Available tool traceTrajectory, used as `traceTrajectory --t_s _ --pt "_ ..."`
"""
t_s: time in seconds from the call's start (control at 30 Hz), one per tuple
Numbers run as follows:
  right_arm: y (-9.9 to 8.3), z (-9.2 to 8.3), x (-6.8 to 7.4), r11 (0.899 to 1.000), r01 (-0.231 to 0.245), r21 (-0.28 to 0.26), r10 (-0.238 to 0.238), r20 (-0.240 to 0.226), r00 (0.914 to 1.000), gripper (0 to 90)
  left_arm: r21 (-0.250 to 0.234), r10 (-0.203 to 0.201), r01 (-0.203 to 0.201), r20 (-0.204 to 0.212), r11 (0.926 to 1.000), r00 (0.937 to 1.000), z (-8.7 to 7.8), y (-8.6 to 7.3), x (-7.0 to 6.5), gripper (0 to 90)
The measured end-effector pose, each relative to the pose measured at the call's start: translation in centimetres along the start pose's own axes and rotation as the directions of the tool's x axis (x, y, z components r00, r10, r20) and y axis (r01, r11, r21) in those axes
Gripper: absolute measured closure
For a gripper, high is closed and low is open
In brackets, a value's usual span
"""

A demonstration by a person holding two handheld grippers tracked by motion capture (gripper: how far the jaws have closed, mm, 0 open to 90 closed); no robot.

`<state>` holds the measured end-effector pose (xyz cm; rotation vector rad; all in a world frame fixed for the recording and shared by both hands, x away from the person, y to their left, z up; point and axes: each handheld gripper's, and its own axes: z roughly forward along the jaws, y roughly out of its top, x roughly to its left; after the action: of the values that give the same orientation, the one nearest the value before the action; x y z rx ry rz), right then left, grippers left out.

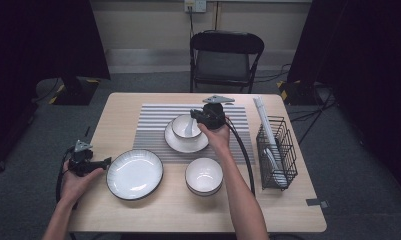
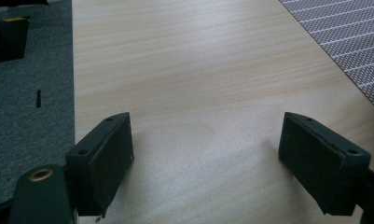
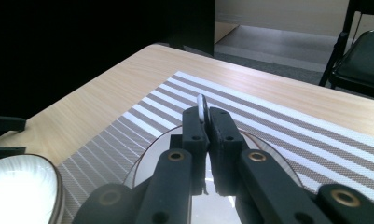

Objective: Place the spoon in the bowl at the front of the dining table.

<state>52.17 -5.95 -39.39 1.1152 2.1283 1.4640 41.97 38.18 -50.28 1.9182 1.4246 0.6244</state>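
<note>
The right gripper (image 1: pixel 197 118) has its jaws clamped on the thin handle of a white spoon (image 1: pixel 190 126), which slopes down into the small bowl (image 1: pixel 185 126) stacked on a saucer plate (image 1: pixel 186 141) on the striped placemat (image 1: pixel 153 125). In the right gripper view the handle's rounded end (image 3: pixel 202 107) pokes up just past the pad tips, so the hold sits right at the edge of the jaws, and that looks like the main risk: a glazed, narrow handle pinched so close to the tips can swivel or slide out if the hand tilts, and the spoon would then drop against the bowl's rim. A second risk is that the spoon's head, below the jaws and inside the bowl, catches the wall on the way out and drags or tips the bowl on its saucer plate. A sideways move could also carry the gripper into the second bowl (image 1: pixel 204 175), which stands nearer the person.

The left gripper (image 1: pixel 107 162) rests with its jaws wide apart and nothing between them, bare wooden table (image 2: pixel 189 84) ahead of the pads. The large plate (image 1: pixel 134 174) lies just beyond its jaw tips, so a careless nudge forward would push that plate. The wire rack (image 1: pixel 276 152) stands well off to the right gripper's far side.
</note>
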Motion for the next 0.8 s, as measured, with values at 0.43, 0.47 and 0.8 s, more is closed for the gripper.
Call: traceTrajectory --t_s 0.43,0.47,0.8 --pt "-0.7 -0.4 1.2 1.000 0.023 -0.013 -0.024 -0.026 0.9994 85.2 0.000 0.000 0.000 0.000 1.0000 1.0000 0.0 0.0 0.0 17.3" --pt "-0.8 -0.4 1.3 1.000 0.027 -0.015 -0.027 -0.032 0.9991 85.0 0.000 0.000 0.000 0.000 1.0000 1.0000 0.0 0.0 0.0 17.4" --pt "-0.8 -0.4 1.8 1.000 0.023 -0.007 -0.023 -0.056 0.9982 82.1 0.000 0.000 0.000 0.000 1.0000 1.0000 0.0 0.0 0.0 17.3"
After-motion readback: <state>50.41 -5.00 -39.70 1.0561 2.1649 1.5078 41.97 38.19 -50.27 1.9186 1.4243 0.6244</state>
